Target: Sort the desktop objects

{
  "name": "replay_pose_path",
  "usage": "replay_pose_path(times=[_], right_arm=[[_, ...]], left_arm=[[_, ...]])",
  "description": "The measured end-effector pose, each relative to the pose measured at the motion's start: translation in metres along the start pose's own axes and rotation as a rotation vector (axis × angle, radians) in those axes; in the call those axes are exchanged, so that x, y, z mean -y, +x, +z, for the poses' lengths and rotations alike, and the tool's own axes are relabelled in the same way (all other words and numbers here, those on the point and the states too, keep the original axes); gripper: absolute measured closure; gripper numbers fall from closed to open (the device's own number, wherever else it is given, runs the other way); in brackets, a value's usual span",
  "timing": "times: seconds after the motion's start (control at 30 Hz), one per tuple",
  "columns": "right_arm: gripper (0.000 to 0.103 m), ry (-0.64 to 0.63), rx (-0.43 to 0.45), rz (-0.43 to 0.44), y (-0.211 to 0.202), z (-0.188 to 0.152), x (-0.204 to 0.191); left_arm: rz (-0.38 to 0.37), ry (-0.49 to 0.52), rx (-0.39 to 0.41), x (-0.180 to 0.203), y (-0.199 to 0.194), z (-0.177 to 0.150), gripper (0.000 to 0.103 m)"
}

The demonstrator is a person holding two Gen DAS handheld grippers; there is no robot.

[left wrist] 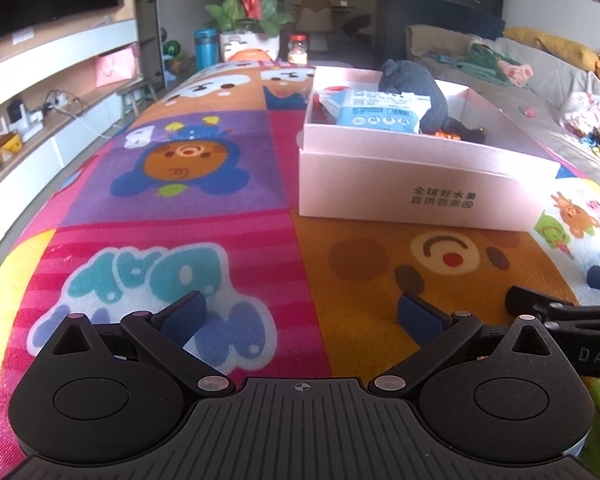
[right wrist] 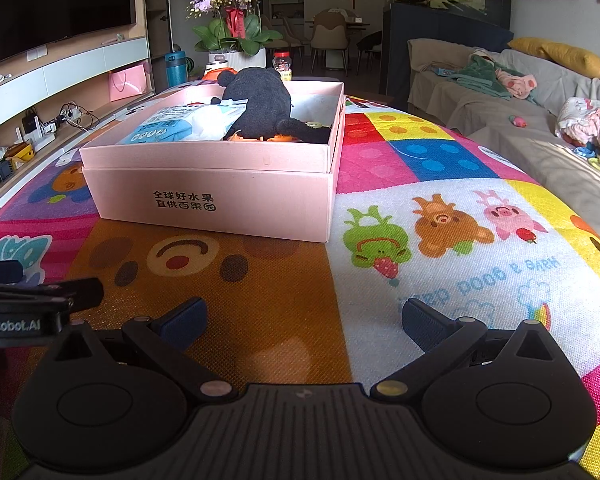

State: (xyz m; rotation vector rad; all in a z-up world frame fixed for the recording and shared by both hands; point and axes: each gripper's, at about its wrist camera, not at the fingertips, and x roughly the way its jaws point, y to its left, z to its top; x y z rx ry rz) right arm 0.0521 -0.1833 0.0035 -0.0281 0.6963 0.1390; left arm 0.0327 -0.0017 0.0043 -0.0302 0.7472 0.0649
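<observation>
Your left gripper [left wrist: 300, 316] and right gripper [right wrist: 304, 320] hover spread and empty, near the box [right wrist: 220, 200]. The toy [right wrist: 260, 108] and pack [right wrist: 180, 124] sit inside; reaching in carelessly could shove it.

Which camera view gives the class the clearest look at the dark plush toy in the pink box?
The right wrist view: the dark plush toy shows nearly whole above the pink box wall, its back and ears visible. In the left wrist view, the toy sits farther off, partly hidden behind the blue-and-white packet.
</observation>
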Motion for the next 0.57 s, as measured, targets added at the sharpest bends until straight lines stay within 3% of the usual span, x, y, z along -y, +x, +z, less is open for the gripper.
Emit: replay_pose_path(times=[0.57], right_arm=[[0.000, 0.000, 0.000, 0.000, -0.0002, 0.0001, 0.0001]], left_arm=[[-0.009, 0.003, 0.003, -0.0047, -0.0018, -0.0018, 0.000]])
